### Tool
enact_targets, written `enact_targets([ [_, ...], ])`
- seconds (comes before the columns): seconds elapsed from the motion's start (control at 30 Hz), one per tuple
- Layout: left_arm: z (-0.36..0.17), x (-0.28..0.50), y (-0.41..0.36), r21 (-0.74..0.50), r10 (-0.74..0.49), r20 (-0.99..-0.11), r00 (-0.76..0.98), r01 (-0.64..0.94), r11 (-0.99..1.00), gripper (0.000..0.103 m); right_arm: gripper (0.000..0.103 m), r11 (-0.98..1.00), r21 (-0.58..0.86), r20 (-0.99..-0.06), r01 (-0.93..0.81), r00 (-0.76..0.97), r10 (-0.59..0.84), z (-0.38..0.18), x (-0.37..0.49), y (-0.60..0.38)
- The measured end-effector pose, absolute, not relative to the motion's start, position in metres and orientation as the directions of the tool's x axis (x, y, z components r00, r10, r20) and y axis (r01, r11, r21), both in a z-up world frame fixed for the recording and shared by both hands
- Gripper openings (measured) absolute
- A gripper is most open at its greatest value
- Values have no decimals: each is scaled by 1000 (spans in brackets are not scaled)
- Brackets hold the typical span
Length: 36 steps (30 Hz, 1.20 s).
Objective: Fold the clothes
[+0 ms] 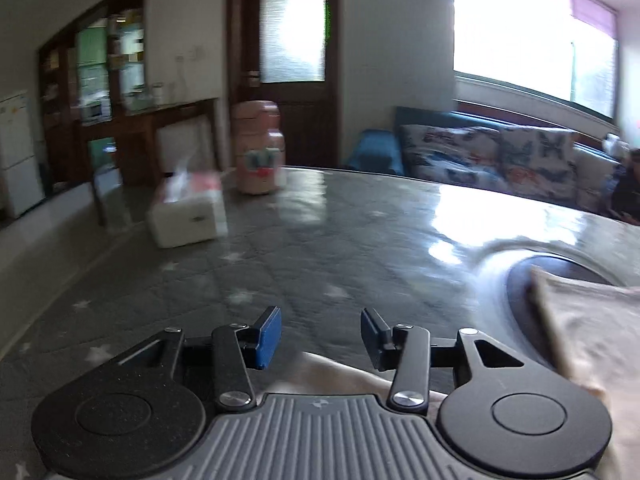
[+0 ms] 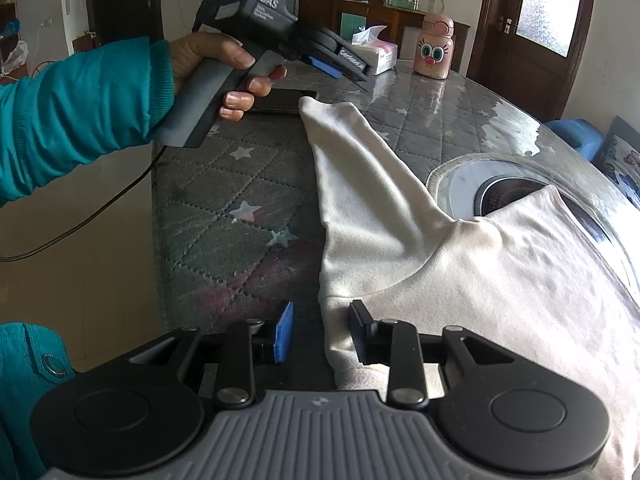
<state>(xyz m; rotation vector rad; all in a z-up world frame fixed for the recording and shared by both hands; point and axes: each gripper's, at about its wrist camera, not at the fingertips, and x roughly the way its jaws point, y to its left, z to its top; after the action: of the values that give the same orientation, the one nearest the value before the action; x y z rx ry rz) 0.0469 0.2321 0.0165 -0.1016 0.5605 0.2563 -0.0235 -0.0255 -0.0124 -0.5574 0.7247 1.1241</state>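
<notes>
While the cream garment [image 2: 460, 264] lies spread at the table's [image 2: 240, 184] near edge, one sleeve reaching toward the far side, the right gripper [image 2: 320, 334] stands open with its pads astride the hem. Raised in a hand [image 2: 224, 72], the left gripper [image 1: 320, 338] is open, holding nothing. At the far edge, tissues poke from a tissue box [image 1: 188, 212] beside a pink flask [image 1: 260, 148].

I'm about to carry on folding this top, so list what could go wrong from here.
1. The sleeve lies stretched out; pulling it across may bunch it instead of folding flat.
2. The shirt partly covers the round burner set in the table; cloth could catch on its rim.
3. The left hand-held gripper is raised near the tissue box and pink bottle; a wide swing might knock them.
</notes>
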Motion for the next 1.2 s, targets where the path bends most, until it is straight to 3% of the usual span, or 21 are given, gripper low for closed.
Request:
enact_targets([
  [0.2,14,46,168,-130,-65,-565,823,-11,991,38,32,337,-40,-758,-940,249,604,-13,-27,-24],
  [0.33,11,54,135,-185,-190,-552,812,103,977,20,32,346,-43,-753,-937,258,606,-14,-28,-24],
  [0.43,6,57,118,-207,-251,-549,797,162,965,15,33,357,-36,-746,-933,263,612,-16,-28,-25],
  [0.63,-17,67,117,-197,-228,-630,742,131,972,10,40,366,-27,-736,-930,266,622,-17,-29,-26],
  [0.8,-16,60,122,-205,-233,-626,745,131,970,11,46,386,-12,-716,-922,277,641,-11,-31,-36],
  [1.03,-17,57,116,-177,-228,-622,749,150,973,13,56,610,39,-650,-791,444,617,9,-23,-105],
  [1.2,-12,50,110,-164,-226,-614,756,157,974,16,58,750,61,-684,-659,520,512,-5,-17,-157],
])
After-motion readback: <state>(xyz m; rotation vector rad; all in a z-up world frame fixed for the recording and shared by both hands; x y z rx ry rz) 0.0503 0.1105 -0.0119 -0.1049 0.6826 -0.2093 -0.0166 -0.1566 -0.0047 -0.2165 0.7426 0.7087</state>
